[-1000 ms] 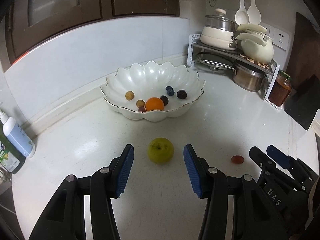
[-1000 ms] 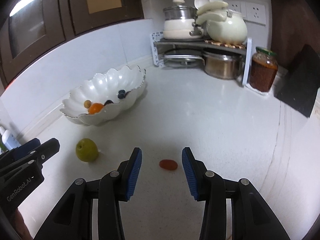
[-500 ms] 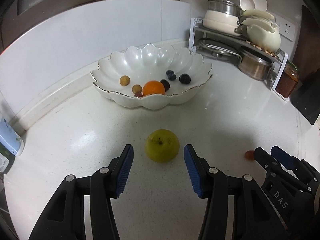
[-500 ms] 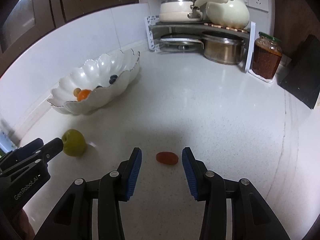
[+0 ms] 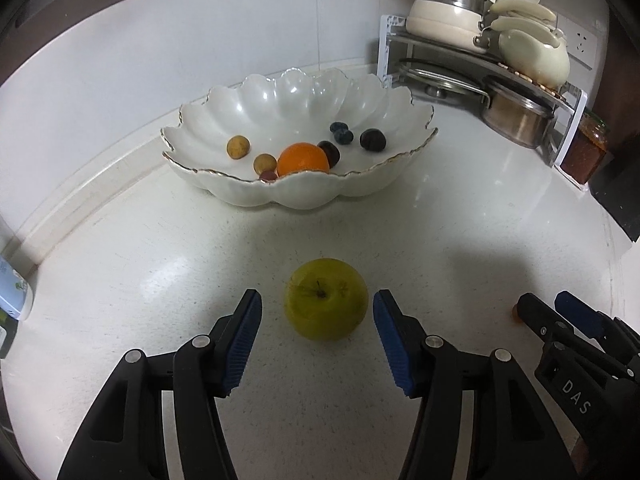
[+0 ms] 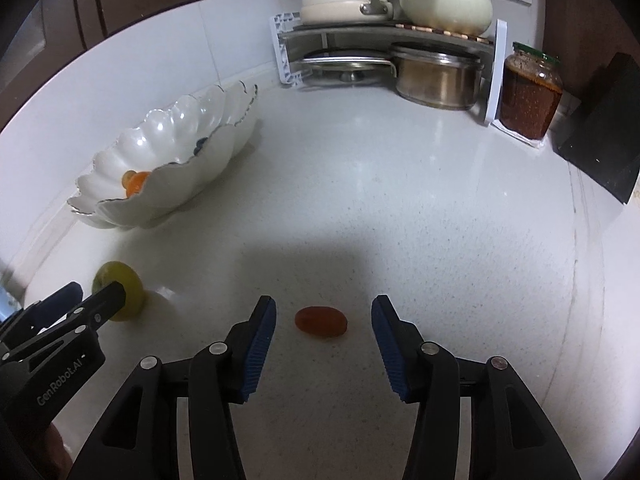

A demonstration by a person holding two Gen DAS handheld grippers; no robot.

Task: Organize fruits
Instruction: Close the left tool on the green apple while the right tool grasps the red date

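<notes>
Left wrist view. The left gripper (image 5: 317, 320) is hanging released over the white tabletop (image 5: 160, 264), its jaws having just been opening. A green apple (image 5: 326, 298) is sitting on the tabletop between the blue pads (image 5: 243, 336), stem up, touching neither. Beyond it a scalloped white bowl (image 5: 296, 196) is holding an orange (image 5: 303, 158), two tan fruits, several dark ones and a pair of blueberries (image 5: 341, 132). At the right edge the right gripper (image 5: 560, 312) is poking in, and a sliver of red tomato (image 5: 517, 314) is showing just behind its near finger. At the far right a rack (image 5: 572, 120) is carrying pots, and a jar (image 5: 585, 152) is standing beside it.

Right wrist view. The right gripper (image 6: 323, 320) is likewise standing released, jaws having just been widening. The tomato (image 6: 321, 321) is lying on its side on the tabletop (image 6: 400, 200) between the pads (image 6: 260, 344), clear of both. At the left the left gripper (image 6: 96, 298) is reaching in, with its near finger overlapping the apple (image 6: 116, 280); whether they are touching I cannot tell from here. The bowl (image 6: 180, 196) is sitting farther back on the left, with the orange (image 6: 138, 184) peeking over the rim. The rack (image 6: 494, 80) and the jar (image 6: 530, 96) are standing at the back, with a dark block (image 6: 600, 136) to the right.
</notes>
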